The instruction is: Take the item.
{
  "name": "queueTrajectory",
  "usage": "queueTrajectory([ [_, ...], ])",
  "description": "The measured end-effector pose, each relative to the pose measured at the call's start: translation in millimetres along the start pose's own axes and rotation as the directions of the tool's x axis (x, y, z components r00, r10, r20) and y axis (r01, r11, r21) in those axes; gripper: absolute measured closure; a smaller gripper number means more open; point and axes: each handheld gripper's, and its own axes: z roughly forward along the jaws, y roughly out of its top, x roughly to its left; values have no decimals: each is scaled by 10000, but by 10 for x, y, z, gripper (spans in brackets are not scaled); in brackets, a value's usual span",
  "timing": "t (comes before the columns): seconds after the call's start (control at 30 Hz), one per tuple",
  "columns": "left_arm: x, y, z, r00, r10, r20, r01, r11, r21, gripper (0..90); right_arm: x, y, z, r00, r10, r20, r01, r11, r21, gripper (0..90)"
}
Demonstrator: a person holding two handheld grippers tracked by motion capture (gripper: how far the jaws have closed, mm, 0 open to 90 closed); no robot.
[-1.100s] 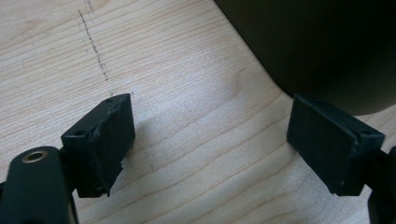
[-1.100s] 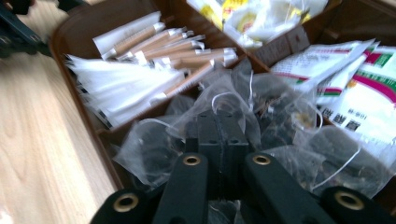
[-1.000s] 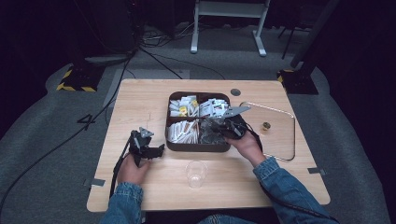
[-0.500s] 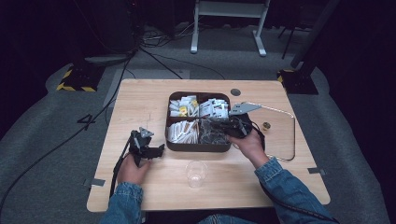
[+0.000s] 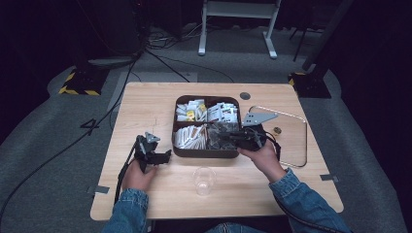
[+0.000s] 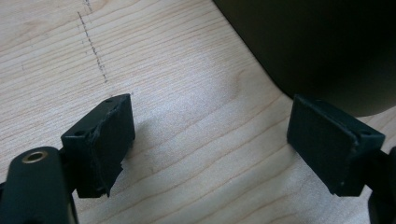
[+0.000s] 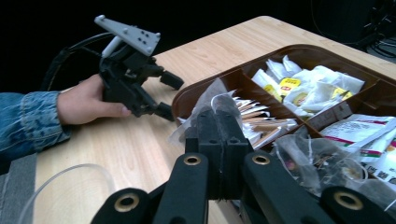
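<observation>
A brown four-compartment tray [image 5: 206, 154] sits mid-table, filled with sachets, stick packets and tea bags. My right gripper [image 5: 221, 137] hovers over its near right compartment, shut on a clear plastic-wrapped packet [image 7: 208, 96] that hangs crumpled at its tips [image 7: 217, 119]. More clear packets [image 7: 322, 161] lie in that compartment below it. My left gripper [image 5: 164, 156] rests low on the table just left of the tray. Its jaws [image 6: 210, 135] stand wide open over bare wood, with the tray's dark wall [image 6: 322, 42] just beyond. The right gripper view also catches the left gripper [image 7: 140, 77], held in a hand.
A clear plastic cup [image 5: 204, 180] stands near the front edge between the two hands; its rim [image 7: 65, 179] curves in at the lower left of the right gripper view. A clear lid [image 5: 296, 141] lies right of the tray, a small round object [image 5: 277, 130] on it. A dark disc [image 5: 245, 95] sits behind.
My right gripper has risen and drifted right over the tray with the clear packet in its jaws. The left gripper has stayed put.
</observation>
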Motion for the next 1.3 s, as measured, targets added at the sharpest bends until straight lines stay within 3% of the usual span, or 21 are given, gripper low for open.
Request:
queueTrajectory([
  [0.4,2,2,2,10000,14,11,-14,10000,-1,157,248,6,-45,9982,-219,-550,220,9998,21,900],
  [0.9,2,2,2,10000,15,9,-15,10000,-2,157,601,-71,13,9878,-560,-1454,634,9969,472,900],
  [1.3,2,1,2,10000,17,10,-17,10000,-5,157,784,-198,63,9868,-577,-1513,730,9925,980,899],
])
